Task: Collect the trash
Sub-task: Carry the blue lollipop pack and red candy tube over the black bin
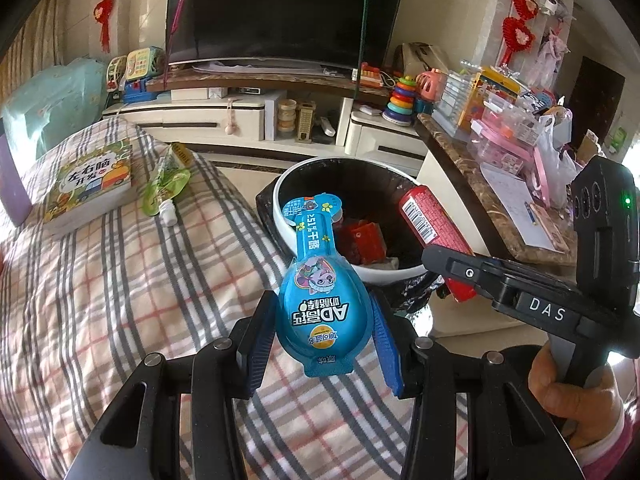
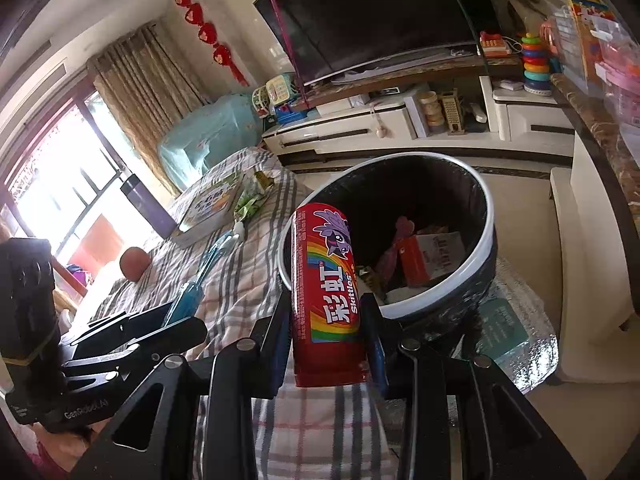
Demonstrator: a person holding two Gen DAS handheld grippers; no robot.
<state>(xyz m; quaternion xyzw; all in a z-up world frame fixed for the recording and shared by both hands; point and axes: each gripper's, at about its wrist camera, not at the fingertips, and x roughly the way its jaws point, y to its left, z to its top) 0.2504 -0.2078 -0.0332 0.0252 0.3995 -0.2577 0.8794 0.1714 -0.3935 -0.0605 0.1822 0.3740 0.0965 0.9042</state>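
My left gripper is shut on a blue cheese-stick wrapper, held above the plaid cloth with its top reaching the rim of the trash bin. My right gripper is shut on a red Skittles tube, held upright at the near rim of the bin. The tube also shows in the left wrist view over the bin's right side. The bin has a black liner and holds red packets and paper. A green squeeze pouch lies on the cloth.
A children's book lies on the plaid cloth left of the pouch. A TV cabinet stands behind the bin. A marble-topped counter with toys and bags is on the right. An orange fruit and a purple flask sit on the far cloth.
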